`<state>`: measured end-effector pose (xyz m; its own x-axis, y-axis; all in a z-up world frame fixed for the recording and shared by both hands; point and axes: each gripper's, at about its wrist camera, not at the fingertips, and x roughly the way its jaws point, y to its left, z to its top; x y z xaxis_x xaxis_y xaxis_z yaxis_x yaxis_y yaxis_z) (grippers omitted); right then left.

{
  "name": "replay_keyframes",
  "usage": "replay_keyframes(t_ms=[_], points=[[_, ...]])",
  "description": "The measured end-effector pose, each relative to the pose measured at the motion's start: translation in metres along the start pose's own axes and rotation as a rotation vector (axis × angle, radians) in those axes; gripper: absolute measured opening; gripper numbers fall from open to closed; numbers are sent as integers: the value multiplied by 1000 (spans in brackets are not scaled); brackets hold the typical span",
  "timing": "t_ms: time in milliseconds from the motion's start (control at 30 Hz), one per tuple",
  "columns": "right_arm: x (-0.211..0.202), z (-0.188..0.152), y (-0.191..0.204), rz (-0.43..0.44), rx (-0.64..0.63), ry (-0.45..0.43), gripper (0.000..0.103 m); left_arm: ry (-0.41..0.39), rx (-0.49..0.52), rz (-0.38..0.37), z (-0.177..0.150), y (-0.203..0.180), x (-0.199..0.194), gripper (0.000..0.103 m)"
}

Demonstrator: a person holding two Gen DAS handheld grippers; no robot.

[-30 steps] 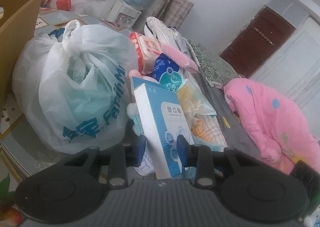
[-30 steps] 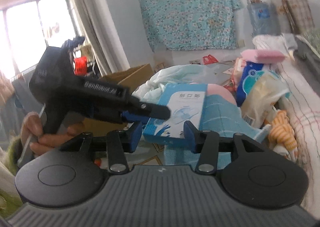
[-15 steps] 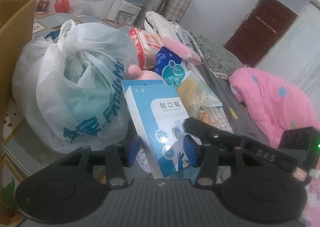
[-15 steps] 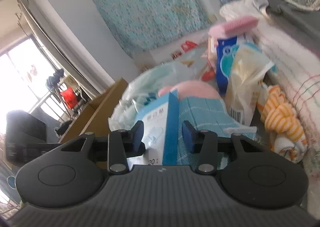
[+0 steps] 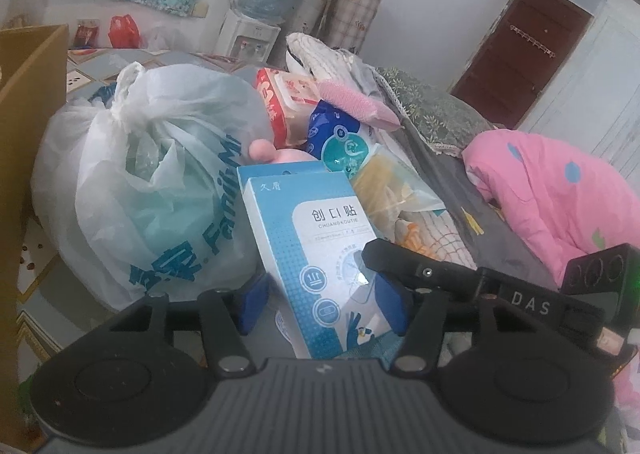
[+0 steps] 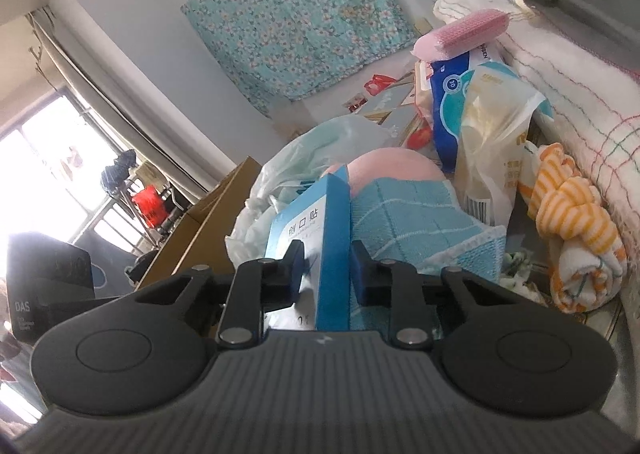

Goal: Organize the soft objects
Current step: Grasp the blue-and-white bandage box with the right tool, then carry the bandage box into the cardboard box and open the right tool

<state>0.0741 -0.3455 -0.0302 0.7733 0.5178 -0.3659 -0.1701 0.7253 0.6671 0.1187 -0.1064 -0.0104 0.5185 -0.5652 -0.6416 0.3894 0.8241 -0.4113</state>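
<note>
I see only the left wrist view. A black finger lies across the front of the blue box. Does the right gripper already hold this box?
Observer: Yes. In the right wrist view the right gripper has just been closing, and its pads press the blue box on front and back.
Operator: What is behind the box there?
Observer: A light blue checked towel lies right beside the box, in front of something pink and round.

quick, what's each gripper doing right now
left gripper: open, jaws just widened; blue box sits between the pads, released
right gripper: jaws just closed, shut on the blue box's narrow edge
</note>
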Motion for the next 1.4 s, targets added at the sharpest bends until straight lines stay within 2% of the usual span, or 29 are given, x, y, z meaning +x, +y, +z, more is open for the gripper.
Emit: replay_keyframes(t_ms=[400, 567, 667, 833, 1000, 1133, 1267, 1400], points=[[-23, 13, 46, 101, -26, -75, 25, -152, 101, 51, 7, -24, -67, 59], [-5, 29, 76, 172, -45, -54, 25, -210, 120, 117, 19, -19, -95, 60], [16, 40, 100, 214, -68, -21, 25, -219, 90, 162, 34, -2, -112, 60], [72, 59, 148, 285, -100, 68, 25, -232, 32, 246, 64, 37, -141, 60], [149, 74, 192, 314, -89, 191, 26, -196, -38, 340, 101, 93, -159, 60], [220, 77, 223, 281, -68, 302, 26, -126, -103, 400, 131, 149, -160, 61], [286, 73, 243, 223, -24, 407, 27, -51, -124, 465, 155, 202, -151, 62], [345, 63, 263, 173, 14, 481, 27, 14, -156, 546, 173, 253, -137, 62]])
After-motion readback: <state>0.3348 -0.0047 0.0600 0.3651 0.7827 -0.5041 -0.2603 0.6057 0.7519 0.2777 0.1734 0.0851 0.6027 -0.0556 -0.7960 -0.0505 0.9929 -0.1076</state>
